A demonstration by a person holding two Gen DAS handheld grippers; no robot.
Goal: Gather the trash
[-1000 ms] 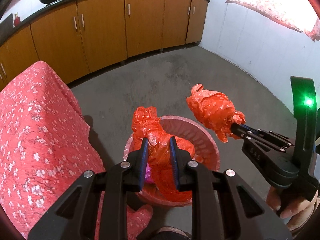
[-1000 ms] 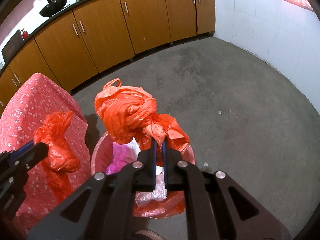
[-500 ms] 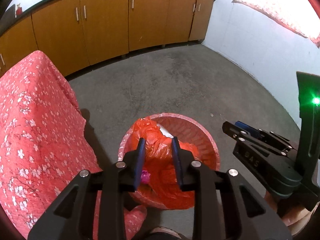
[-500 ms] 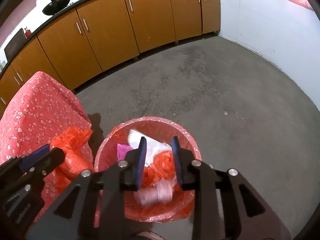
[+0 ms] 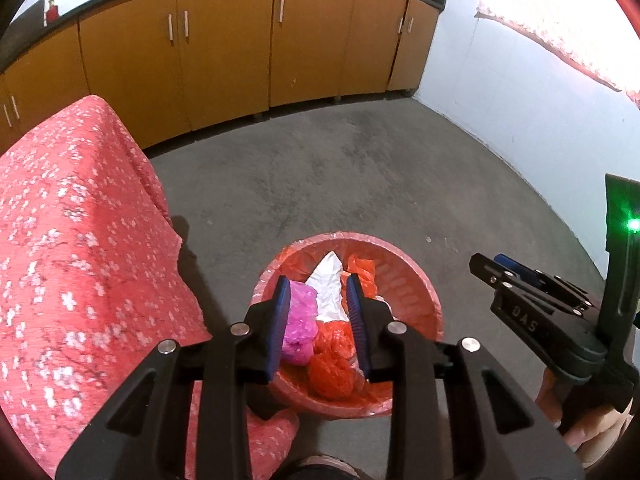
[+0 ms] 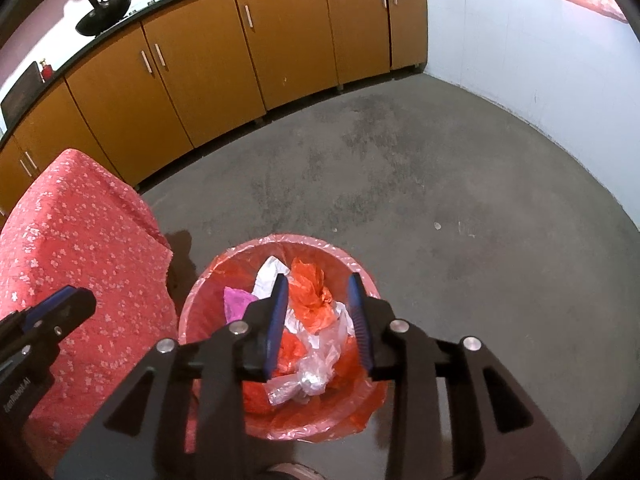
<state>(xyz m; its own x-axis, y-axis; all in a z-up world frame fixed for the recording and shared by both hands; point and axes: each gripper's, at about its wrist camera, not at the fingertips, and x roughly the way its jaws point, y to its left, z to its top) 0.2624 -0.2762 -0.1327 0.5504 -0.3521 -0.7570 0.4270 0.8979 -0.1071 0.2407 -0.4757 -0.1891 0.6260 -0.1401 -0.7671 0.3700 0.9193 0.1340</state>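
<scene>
**Both orange bags dropped, claws empty over bin**

Orange bags that hung from each claw a second ago now lie in the red-lined bin [image 6: 362, 276], on the floor beside the red floral cloth [image 5: 72, 240]. Orange bags [image 6: 312, 296] rest among white plastic [image 6: 316, 364] and a pink bag [image 5: 298, 328]. Left claw [image 5: 318, 288] and right claw [image 6: 318, 286] have just been opening; jaws apart, nothing between them, both above the bin.
</scene>
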